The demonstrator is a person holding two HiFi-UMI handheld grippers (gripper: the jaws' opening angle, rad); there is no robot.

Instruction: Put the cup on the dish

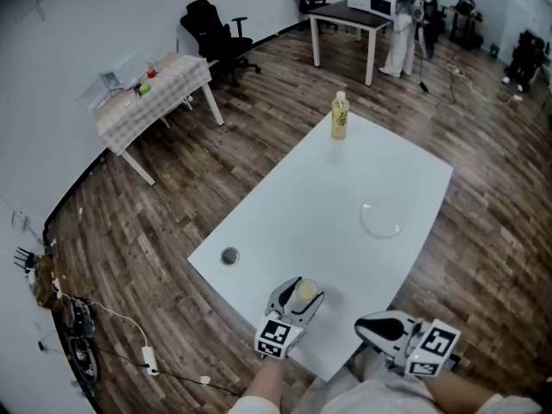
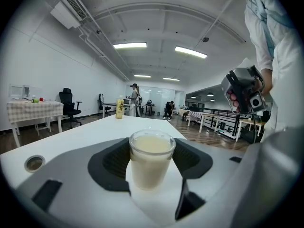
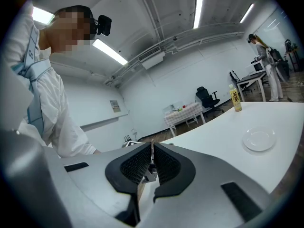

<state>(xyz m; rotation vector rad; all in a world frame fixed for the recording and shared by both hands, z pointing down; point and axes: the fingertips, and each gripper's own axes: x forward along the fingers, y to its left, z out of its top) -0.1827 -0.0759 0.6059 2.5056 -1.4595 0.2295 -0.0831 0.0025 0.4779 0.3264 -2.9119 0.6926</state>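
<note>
A large room with a dark wooden floor is seen, and a long white table (image 1: pixel 328 222) is stood across its middle. At the near left end of this table a clear cup (image 2: pixel 152 160), filled with a pale creamy liquid, is clamped upright between the two jaws of the left gripper (image 1: pixel 296 301), whose dark pads are pressed against its sides. The round white dish (image 1: pixel 380 218) is laid bare on the table farther off and to the right, well apart from the cup. The right gripper (image 3: pixel 151 161) is held at the near edge of the table, to the right of the left one; its jaws are closed together and nothing is held between them. A yellow bottle (image 1: pixel 340 116) is stood upright at the far end of the table, and a small round grommet (image 1: pixel 229 256) is set into the tabletop near its left corner. Beyond, at the far left, a table covered with a checked cloth (image 1: pixel 151 93) and a black office chair (image 1: pixel 211 33) are placed by the wall, and a person (image 1: pixel 404 24) is seen standing at another table at the far right.
</note>
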